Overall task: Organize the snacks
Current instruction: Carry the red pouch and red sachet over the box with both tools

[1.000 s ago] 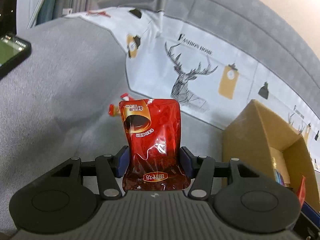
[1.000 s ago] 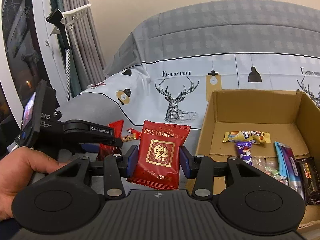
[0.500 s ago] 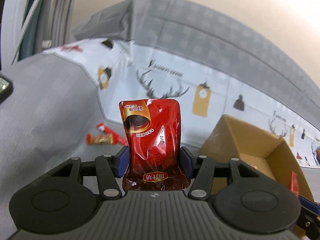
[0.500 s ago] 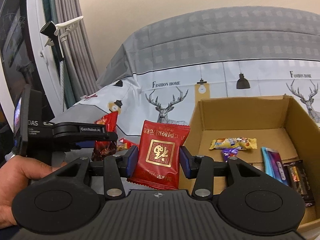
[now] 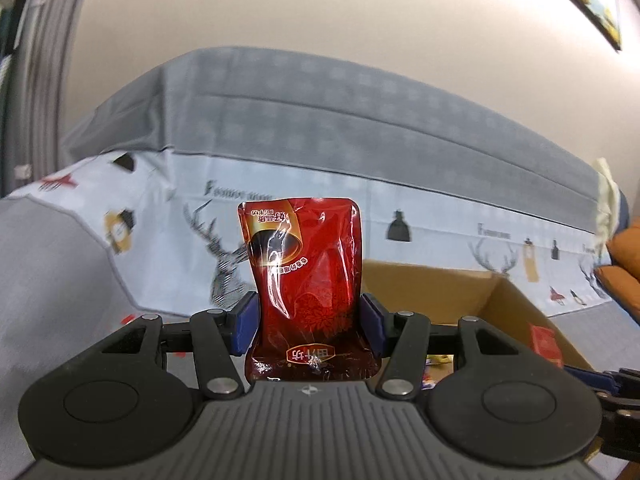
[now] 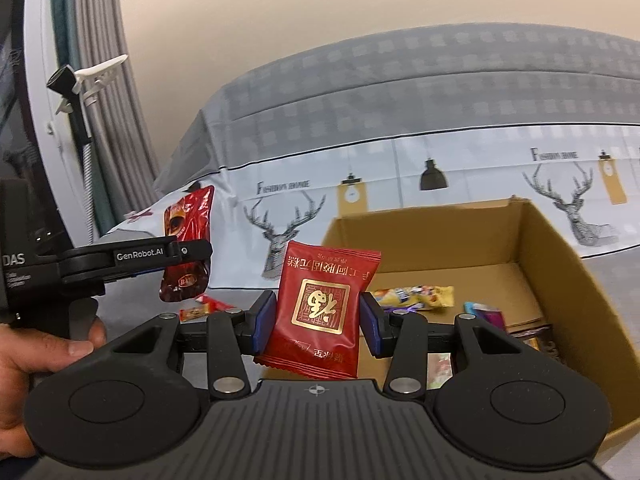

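- The right gripper (image 6: 316, 322) clamps a flat red foil sachet with a gold square emblem (image 6: 320, 308), now closer to the open brown cardboard box (image 6: 560, 264) than a second ago
- The left gripper (image 5: 308, 320) grips a glossy dark-red stand-up pouch (image 5: 306, 276), which has swung from the grey sheet toward the box, so both packets look ready to drop in
- Inside the box lie a yellow wrapped bar (image 6: 416, 294) and other packets
- Left of the box, a small red-orange candy (image 6: 198, 312) is not yet collected; nothing blocks the box mouth
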Demonstrator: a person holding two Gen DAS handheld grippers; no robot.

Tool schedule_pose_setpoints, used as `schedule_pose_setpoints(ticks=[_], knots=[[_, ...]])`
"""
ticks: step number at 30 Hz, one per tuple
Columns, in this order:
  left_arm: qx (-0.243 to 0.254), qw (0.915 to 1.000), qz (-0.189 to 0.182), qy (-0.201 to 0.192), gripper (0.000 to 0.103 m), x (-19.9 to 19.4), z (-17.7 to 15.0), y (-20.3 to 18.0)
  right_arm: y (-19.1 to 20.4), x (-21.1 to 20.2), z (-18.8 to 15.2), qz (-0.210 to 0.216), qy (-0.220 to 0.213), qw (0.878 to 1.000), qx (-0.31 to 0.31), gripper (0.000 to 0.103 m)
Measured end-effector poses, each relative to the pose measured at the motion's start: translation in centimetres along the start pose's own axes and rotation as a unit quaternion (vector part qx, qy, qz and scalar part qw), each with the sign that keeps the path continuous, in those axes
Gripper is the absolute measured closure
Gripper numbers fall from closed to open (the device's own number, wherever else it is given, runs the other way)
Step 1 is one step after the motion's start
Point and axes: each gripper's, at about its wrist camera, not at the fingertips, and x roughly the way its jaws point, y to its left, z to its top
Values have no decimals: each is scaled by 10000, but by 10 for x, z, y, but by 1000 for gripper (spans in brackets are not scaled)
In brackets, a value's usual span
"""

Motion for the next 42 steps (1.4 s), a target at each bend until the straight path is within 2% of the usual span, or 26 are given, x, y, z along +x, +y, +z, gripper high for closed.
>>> schedule_pose_setpoints(ticks=[10,13,17,21,28,42], knots=[[322,9981,-486,-182,44,-3,9,-48,-12,-7,5,-631,-327,9974,142,55],[366,9971,-645,-195,44,-4,9,-64,-20,-6,5,-907,-301,9950,288,55],[767,9934,-811,-251,44,-4,0,-88,-33,-4,7,-1191,-244,9906,621,55],[970,9902,-971,-245,44,-1,-8,-101,-46,-3,8,-1438,-251,9855,868,55],[1140,9872,-1076,-310,44,9,-6,-112,-58,-5,9,-1608,-295,9806,1082,55],[882,9900,-1077,-207,44,19,-1,-110,-53,-1,11,-1728,-370,9799,929,55]])
